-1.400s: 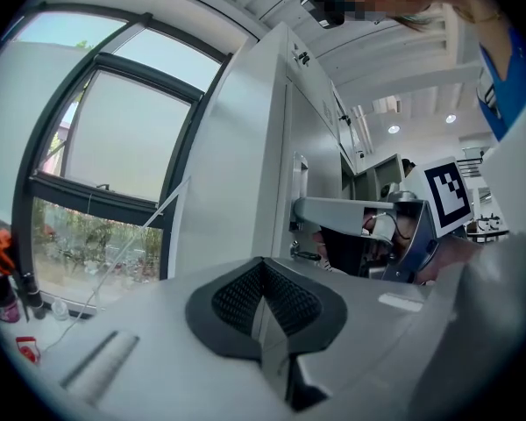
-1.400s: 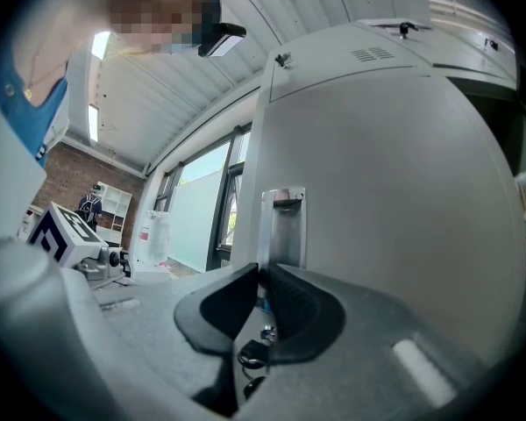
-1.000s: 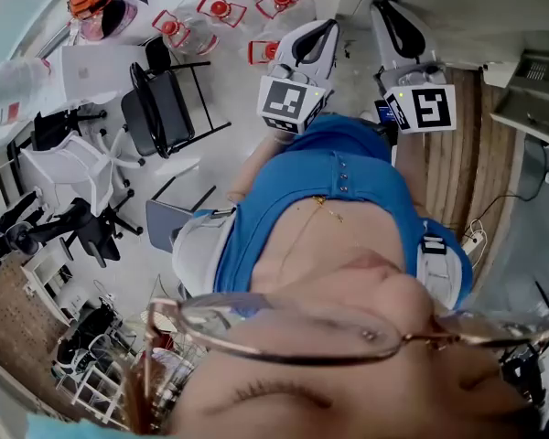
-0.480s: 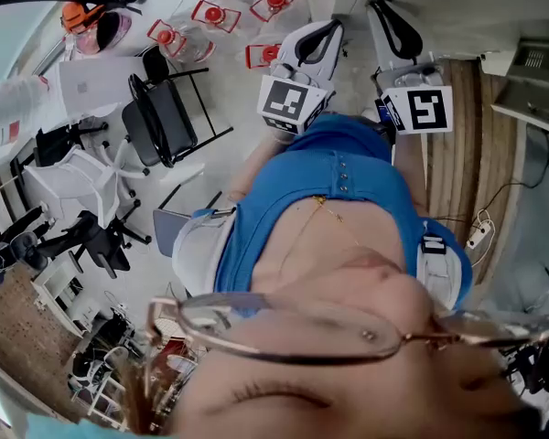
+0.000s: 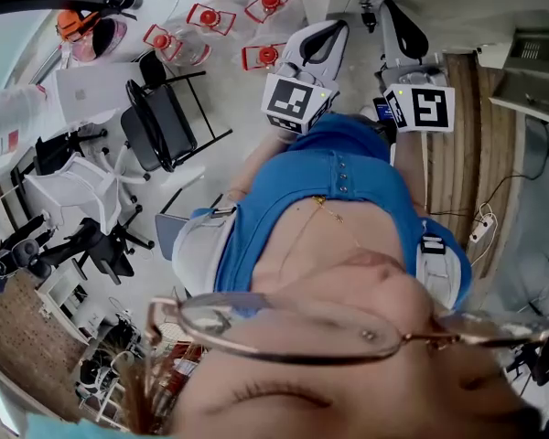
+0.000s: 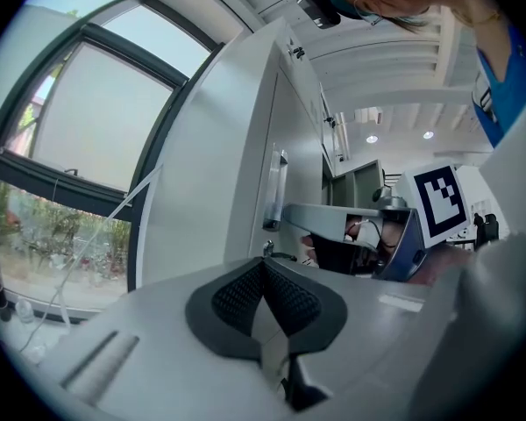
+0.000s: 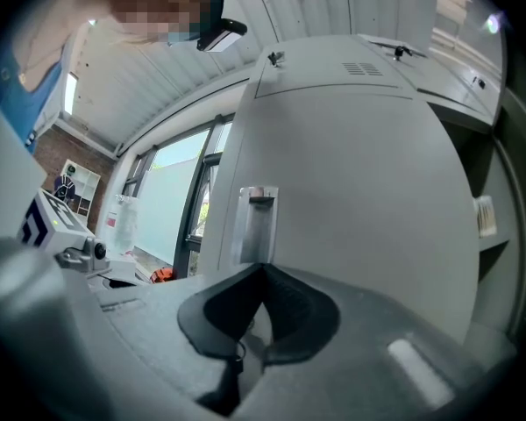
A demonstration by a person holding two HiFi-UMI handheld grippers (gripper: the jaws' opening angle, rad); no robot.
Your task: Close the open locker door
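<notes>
In the right gripper view a grey locker door [image 7: 351, 191] fills the frame, with a recessed metal handle [image 7: 256, 222] just beyond my right gripper [image 7: 263, 274]. The locker's open inside, with a shelf [image 7: 491, 226], shows at the right edge. That gripper is shut, nothing between its pads, and stands short of the door. In the left gripper view my left gripper [image 6: 263, 266] is shut and empty too, facing a grey locker side with a handle [image 6: 276, 187]; the right gripper [image 6: 394, 235] shows behind it. In the head view both the left gripper [image 5: 337, 27] and the right gripper [image 5: 384, 3] reach forward above my blue top.
A window [image 6: 79, 174] fills the left of the left gripper view. On the floor to my left stand a black folding chair [image 5: 160, 108], white stools [image 5: 69, 176] and red-capped bottles [image 5: 210, 16]. A wooden strip [image 5: 457, 154] with a cable runs on the right.
Both grippers have edged a little forward and to the right in the head view. The chair and bottles have shifted slightly as the head turned. I cannot see a jaw change.
</notes>
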